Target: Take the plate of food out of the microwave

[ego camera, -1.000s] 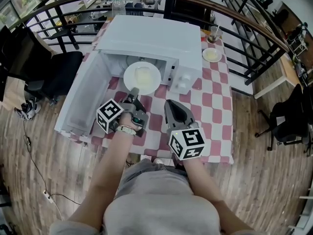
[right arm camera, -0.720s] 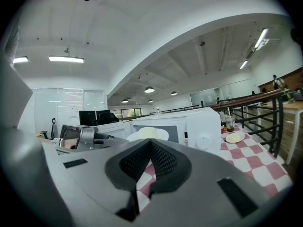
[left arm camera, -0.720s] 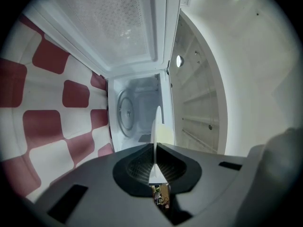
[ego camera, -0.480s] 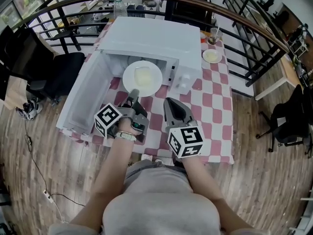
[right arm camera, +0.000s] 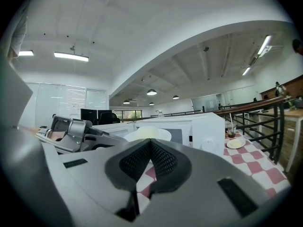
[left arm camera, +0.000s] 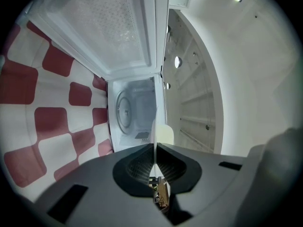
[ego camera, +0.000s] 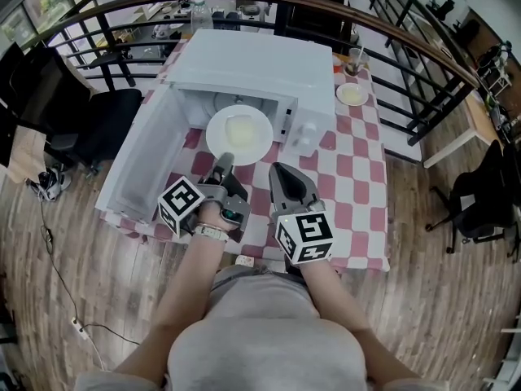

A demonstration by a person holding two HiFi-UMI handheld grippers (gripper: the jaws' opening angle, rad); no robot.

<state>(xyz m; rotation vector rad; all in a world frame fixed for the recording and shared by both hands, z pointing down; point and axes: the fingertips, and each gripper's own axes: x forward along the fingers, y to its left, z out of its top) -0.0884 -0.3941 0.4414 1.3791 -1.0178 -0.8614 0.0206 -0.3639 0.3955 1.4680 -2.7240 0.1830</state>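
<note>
A white plate (ego camera: 238,134) with pale yellow food (ego camera: 238,127) hangs just in front of the open white microwave (ego camera: 252,59). My left gripper (ego camera: 225,158) is shut on the plate's near rim. In the left gripper view the plate (left arm camera: 155,126) runs edge-on between the jaws, with the food (left arm camera: 164,134) beside it and the microwave's empty cavity (left arm camera: 135,110) behind. My right gripper (ego camera: 279,169) sits shut and empty to the right of the plate, over the checked tablecloth (ego camera: 350,169). In the right gripper view the plate (right arm camera: 147,134) shows beyond its closed tips.
The microwave door (ego camera: 138,161) lies swung open to the left. A small plate (ego camera: 352,92) and a drink glass (ego camera: 356,55) stand at the table's back right. A dark railing (ego camera: 407,47) curves behind the table, and a black chair (ego camera: 106,120) stands at the left.
My left gripper has drawn the plate a little back toward me and slightly up, away from the microwave opening. The right gripper has hardly moved.
</note>
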